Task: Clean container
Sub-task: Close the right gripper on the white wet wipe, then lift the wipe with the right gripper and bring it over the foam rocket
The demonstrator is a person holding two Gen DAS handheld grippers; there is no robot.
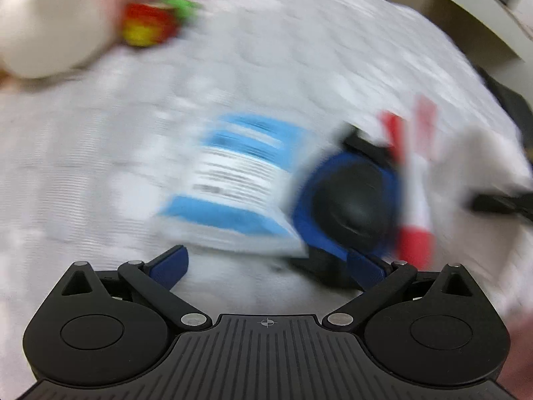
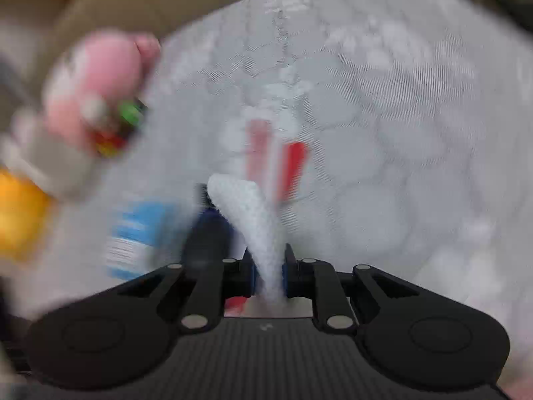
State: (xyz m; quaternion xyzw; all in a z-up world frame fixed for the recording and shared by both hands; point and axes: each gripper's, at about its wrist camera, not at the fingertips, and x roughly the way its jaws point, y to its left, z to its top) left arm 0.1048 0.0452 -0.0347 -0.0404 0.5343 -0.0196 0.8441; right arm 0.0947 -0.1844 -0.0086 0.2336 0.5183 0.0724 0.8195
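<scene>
container: a bottle [image 1: 233,180] with a blue-and-white label, lying on its side on the white cover [image 1: 299,50]; its dark blue and black end [image 1: 349,200] points to the right in the left camera
left gripper [image 1: 266,256]: tongs spread wide and holding nothing, sitting just on the near side of the container, one finger toward each end of it, not touching as far as I can see
right gripper [image 2: 269,256]: tongs narrow, pinched tight on a white rag [image 2: 246,200]; it's just past the container's dark end, and the rag sticks up and curls over toward that end
red-and-white thing [image 2: 276,156]: right by the container's dark end, on the far side of it; honestly way too smeared to say what it is
colourful thing [image 1: 150,23]: red, yellow and green, well away from the container, off past its label side, up against something pale and pinkish [image 2: 110,66]; can't make out more
picture quality: both cameras are pretty blurry, only the grippers and the rag come out sharp
</scene>
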